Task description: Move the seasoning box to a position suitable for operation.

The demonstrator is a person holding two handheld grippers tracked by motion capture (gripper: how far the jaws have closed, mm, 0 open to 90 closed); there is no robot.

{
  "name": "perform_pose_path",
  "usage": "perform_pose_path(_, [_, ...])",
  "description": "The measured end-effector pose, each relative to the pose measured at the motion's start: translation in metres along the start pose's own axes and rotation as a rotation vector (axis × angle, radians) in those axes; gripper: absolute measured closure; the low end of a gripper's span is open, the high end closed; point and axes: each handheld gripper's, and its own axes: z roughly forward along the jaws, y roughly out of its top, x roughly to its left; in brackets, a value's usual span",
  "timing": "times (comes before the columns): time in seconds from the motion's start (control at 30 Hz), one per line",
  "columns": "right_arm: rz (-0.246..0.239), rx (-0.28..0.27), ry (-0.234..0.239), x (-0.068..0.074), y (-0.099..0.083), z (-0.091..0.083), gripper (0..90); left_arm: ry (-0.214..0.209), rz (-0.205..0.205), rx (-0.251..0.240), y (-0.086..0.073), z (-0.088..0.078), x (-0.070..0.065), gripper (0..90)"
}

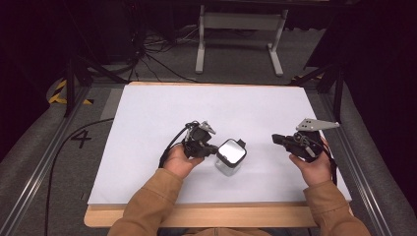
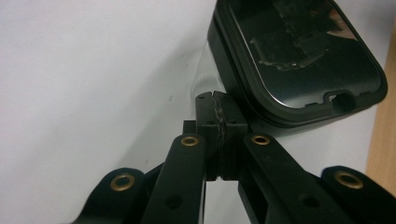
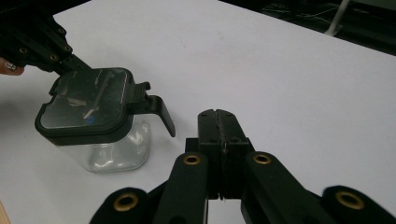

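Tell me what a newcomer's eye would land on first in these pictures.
First, the clear jar with a glossy black-framed lid, standing alone near the front middle of the white table. Next, the left gripper, jaws closed, right up against the jar's left side. The right gripper is off to the right, also closed and apart from the jar, while the lid's latch sticks out toward it.

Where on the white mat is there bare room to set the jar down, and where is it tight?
The far half of the white mat is bare, as is the strip between the clear jar and the right gripper, and the mat's left side. It is crowded where the left gripper sits against the jar's black lid.
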Motion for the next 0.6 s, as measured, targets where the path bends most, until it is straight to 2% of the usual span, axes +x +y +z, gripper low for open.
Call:
perform_pose_path(0.13, [0.005, -0.011, 0.000, -0.002, 0.001, -0.002, 89.9, -0.005, 0.018, 0.019, 0.001, 0.000, -0.005, 89.7])
perform_pose_path(0.43, [0.009, -0.019, 0.005, -0.001, 0.002, -0.004, 89.8, -0.071, 0.027, 0.084, -0.002, -0.004, -0.014, 89.7])
perform_pose_path(0.57, [0.005, -0.021, 0.005, -0.001, 0.003, -0.003, 89.8, -0.106, 0.057, 0.121, -0.002, -0.001, -0.021, 89.6])
perform_pose_path(0.6, [0.004, -0.021, 0.006, -0.001, 0.003, -0.003, 89.9, -0.113, 0.053, 0.137, -0.002, 0.000, -0.023, 89.6])
